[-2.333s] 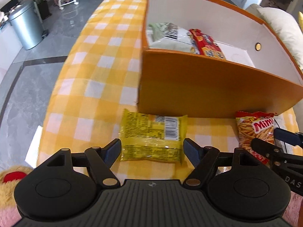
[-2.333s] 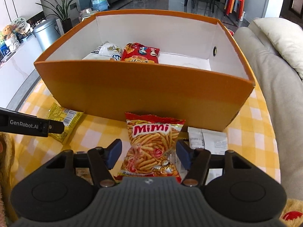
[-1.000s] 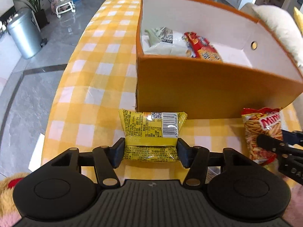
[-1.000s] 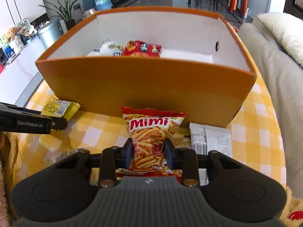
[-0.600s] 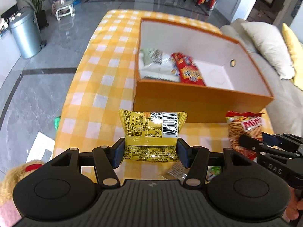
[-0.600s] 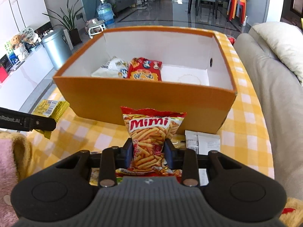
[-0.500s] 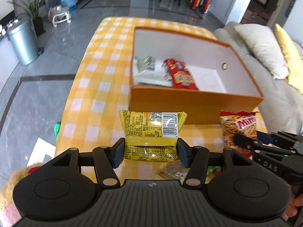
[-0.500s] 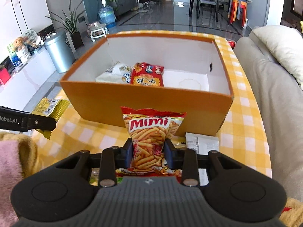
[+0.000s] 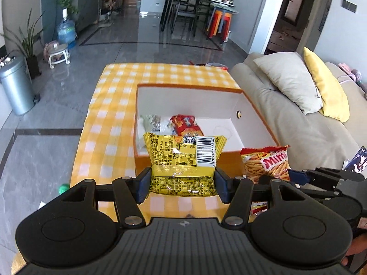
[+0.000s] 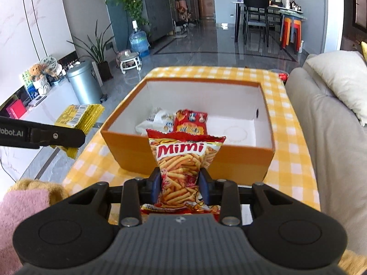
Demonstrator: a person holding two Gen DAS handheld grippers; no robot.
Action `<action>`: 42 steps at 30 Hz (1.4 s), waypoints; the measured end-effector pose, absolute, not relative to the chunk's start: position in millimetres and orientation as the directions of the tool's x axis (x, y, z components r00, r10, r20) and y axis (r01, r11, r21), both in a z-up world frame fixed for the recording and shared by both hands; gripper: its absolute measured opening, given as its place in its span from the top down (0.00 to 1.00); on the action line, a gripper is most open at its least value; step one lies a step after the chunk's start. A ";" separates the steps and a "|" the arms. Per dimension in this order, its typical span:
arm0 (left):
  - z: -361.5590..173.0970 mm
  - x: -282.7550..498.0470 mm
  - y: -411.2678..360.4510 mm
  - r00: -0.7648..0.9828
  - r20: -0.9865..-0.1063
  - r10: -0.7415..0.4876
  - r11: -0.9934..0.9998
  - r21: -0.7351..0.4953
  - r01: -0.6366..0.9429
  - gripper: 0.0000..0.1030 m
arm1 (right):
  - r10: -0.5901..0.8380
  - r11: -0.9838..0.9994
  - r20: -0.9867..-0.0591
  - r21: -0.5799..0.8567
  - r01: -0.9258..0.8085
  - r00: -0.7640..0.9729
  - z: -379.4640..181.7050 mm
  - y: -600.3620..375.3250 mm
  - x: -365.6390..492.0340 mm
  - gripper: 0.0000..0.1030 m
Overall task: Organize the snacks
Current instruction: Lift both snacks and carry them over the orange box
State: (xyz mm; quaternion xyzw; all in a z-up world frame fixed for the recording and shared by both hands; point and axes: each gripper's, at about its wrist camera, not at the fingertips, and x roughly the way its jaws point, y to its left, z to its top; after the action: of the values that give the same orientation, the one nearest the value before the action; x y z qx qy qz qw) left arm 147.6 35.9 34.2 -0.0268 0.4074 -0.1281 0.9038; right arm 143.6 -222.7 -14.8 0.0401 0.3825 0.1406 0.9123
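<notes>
Snacks held aloft: the yellow packet [image 9: 183, 160], mid-frame, is pinched by the left claw [image 9: 182, 184]; the Mimi bag [image 10: 182, 165] is pinched by the right claw [image 10: 180, 183]. Beyond both, centre frame, the orange box [image 10: 128, 147] on the checked counter [image 10: 291, 160] holds a red packet [image 10: 190, 122] and a white one [image 10: 158, 121].

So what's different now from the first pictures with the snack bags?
Both bags got grabbed and lifted off the table. The left gripper closed on the yellow packet, the right gripper on the Mimi bag, and both now hang up near the orange box. The box and the two snacks inside it stayed put.
</notes>
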 end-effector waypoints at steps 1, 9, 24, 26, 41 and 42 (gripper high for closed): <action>36.0 150.1 34.2 0.637 -0.727 -0.256 0.964 -0.148 0.219 0.37 | 0.287 0.957 -0.682 0.183 -0.223 0.672 -12.6 -224.6 145.0 0.69; 44.0 179.5 15.0 0.636 -0.720 -0.279 0.949 -0.103 0.300 0.37 | 0.294 0.956 -0.657 0.210 -0.205 0.694 5.3 -241.2 169.7 0.69; 25.1 255.2 -15.2 0.549 -0.774 -0.315 0.902 -0.065 0.426 0.37 | 0.290 0.955 -0.719 0.175 -0.238 0.632 -2.1 -248.5 252.2 0.69; 19.6 266.6 -19.0 0.535 -0.786 -0.310 0.893 -0.048 0.447 0.37 | 0.294 0.954 -0.735 0.184 -0.238 0.610 -8.1 -249.7 265.7 0.69; -36.5 329.9 -55.9 0.411 -0.879 -0.242 0.821 0.040 0.569 0.37 | 0.277 0.956 -0.853 0.199 -0.215 0.442 -63.0 -248.6 362.3 0.69; -40.9 332.7 -60.1 0.405 -0.883 -0.236 0.815 0.047 0.578 0.37 | 0.272 0.957 -0.860 0.194 -0.218 0.432 -66.6 -248.3 366.8 0.69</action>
State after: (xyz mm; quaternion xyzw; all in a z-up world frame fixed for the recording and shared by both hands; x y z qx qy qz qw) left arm 332.7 -60.1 -40.9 0.1761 0.4857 -0.2484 0.8194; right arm 366.8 -248.3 -66.6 0.0268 0.5131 0.1449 0.8456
